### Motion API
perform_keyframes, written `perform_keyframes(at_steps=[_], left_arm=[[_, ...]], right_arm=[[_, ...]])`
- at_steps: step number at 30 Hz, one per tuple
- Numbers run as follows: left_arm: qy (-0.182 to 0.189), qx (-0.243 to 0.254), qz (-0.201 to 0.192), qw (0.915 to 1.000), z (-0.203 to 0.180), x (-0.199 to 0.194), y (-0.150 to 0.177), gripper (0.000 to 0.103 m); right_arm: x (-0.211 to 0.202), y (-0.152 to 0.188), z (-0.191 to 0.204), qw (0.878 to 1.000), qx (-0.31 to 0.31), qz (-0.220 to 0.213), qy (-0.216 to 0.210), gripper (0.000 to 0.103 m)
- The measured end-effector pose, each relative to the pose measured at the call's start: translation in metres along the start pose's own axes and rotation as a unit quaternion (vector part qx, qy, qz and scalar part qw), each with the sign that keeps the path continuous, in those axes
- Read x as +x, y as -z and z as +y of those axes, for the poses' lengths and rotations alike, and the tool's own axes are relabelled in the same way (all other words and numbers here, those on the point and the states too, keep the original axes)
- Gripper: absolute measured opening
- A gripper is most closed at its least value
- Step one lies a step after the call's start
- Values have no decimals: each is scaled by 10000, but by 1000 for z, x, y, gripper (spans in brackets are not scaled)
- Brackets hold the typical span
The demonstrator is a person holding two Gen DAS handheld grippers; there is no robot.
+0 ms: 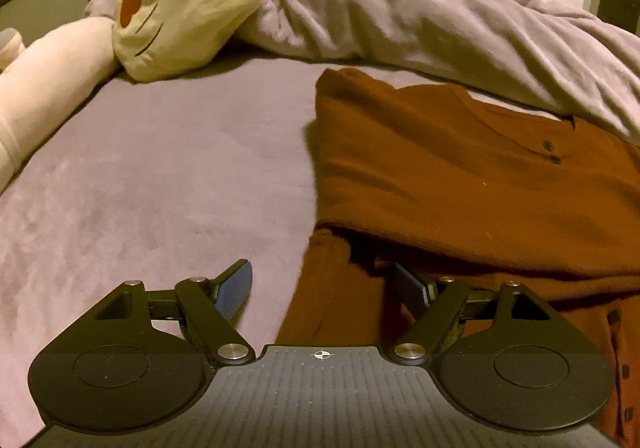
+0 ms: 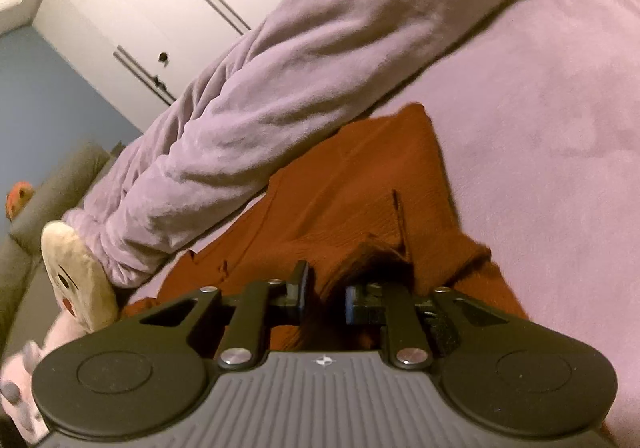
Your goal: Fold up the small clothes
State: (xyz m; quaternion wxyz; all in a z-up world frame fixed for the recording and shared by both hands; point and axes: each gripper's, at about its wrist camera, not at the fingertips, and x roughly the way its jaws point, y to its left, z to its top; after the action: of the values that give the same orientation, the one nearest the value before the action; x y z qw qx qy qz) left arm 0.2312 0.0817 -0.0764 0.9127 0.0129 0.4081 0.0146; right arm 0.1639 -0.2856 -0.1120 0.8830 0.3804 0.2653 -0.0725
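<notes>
A: Where's the garment right now?

B: The rust-brown top (image 1: 460, 176) lies on the lilac bed sheet (image 1: 160, 176), filling the right half of the left wrist view, its neckline and two small buttons (image 1: 550, 152) toward the upper right, just under the bunched purple duvet (image 1: 420, 20). One flap is already doubled over the lower part.

A: And the tools?

B: The left gripper (image 1: 324, 284) is spread wide, with one blue pad over bare sheet and the other tucked at the shadowed edge under the folded flap, and nothing pinched. The right gripper (image 2: 326, 298) looks nearly pressed together on a dark bunch of the top's fabric at lower centre of its own view — I'd call that a pinch on the cloth.

A: So how should this fold go?

B: My judgement: the left pads want to slide under the loose edge and take both layers before closing, so the flap doesn't peel apart. Lift both sides level and carry them toward the neckline, keeping clear of the duvet and the cream plush pillow (image 1: 188, 0) at the upper left — a snag there would drag the fold crooked.
</notes>
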Motion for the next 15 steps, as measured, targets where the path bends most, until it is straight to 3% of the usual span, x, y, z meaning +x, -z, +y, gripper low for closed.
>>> perform_keyframes(at_steps=[4, 8, 9, 15], left_arm=[[-66, -61, -42, 10000, 1, 3, -3, 83], [-82, -145, -9, 9999, 2, 5, -4, 83], [-67, -165, 15, 9998, 2, 7, -5, 83], [-7, -144, 19, 9999, 3, 3, -4, 84]], right_arm=[[-9, -8, 18, 9972, -628, -370, 144, 5], [-33, -7, 41, 9743, -1731, -1348, 506, 5], [-34, -9, 39, 9722, -1793, -1391, 573, 5], [-6, -13, -3, 9869, -1261, -530, 859, 7]])
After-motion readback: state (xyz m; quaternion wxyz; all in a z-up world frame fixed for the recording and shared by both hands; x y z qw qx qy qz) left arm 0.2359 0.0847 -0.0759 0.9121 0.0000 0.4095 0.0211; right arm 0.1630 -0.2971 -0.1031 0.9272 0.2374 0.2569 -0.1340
